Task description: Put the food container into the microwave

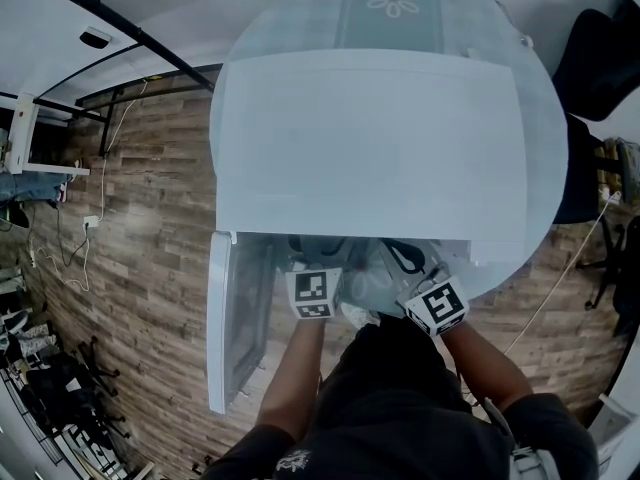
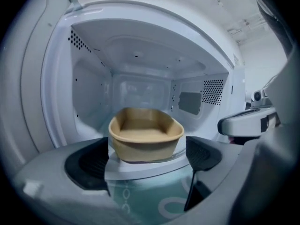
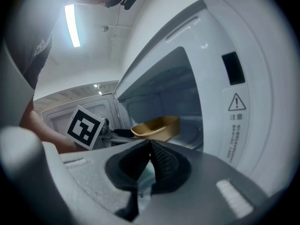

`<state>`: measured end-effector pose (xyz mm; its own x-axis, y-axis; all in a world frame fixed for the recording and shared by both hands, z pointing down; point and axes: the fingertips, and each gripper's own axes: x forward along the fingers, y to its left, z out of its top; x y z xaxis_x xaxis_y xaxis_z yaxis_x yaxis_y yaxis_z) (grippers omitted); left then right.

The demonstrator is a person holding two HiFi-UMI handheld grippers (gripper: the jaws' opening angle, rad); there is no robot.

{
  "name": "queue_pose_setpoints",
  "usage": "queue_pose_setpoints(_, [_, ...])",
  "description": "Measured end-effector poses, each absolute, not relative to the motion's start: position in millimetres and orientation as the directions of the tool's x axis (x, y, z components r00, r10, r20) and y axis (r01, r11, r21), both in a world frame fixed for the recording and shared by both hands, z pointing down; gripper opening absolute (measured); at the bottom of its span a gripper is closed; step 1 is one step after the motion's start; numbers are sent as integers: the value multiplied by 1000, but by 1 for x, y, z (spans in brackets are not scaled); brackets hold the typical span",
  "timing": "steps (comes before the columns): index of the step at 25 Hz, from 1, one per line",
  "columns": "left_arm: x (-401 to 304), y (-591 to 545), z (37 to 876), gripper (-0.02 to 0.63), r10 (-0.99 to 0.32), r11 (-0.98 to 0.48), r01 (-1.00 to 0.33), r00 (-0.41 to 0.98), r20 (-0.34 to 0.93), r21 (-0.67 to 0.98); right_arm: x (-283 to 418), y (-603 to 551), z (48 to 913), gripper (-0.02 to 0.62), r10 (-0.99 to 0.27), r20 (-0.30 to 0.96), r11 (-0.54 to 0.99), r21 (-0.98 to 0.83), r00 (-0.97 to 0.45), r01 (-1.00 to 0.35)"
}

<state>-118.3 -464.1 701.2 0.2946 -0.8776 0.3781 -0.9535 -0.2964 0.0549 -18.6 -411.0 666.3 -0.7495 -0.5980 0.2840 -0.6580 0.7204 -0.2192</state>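
The food container (image 2: 145,132) is tan and empty. It sits the right way up inside the microwave (image 2: 89,88), near the middle. So the big part of the job looks done to me. My left gripper (image 2: 147,162) is at the front of the opening with its jaws wide apart. The food container is just past them and they do not squeeze it. I cannot tell if a pad touches its side. My right gripper (image 3: 150,161) is by the microwave's front, jaws pressed together with nothing in them. The door (image 1: 235,318) hangs open on the left. I think what is left is to pull my left gripper out, and maybe shut the door.
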Motion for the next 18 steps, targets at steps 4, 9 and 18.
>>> queue_pose_setpoints(4, [-117,-444,698,502,-873,-305,-951,300,384,50,-19,-404,656,2,-606,270,727,-195,-748,-659])
queue_pose_setpoints(9, [-120,-411,683,500,-860,-332,-940,338,383,84,-30,-390,635,2,-625,261,738,-112,-736,-666])
queue_pose_setpoints(18, [-116,-347,610,381,-889,-355,-930,367,273,95,-24,-355,583,2,-695,207,695,-56,-689,-717])
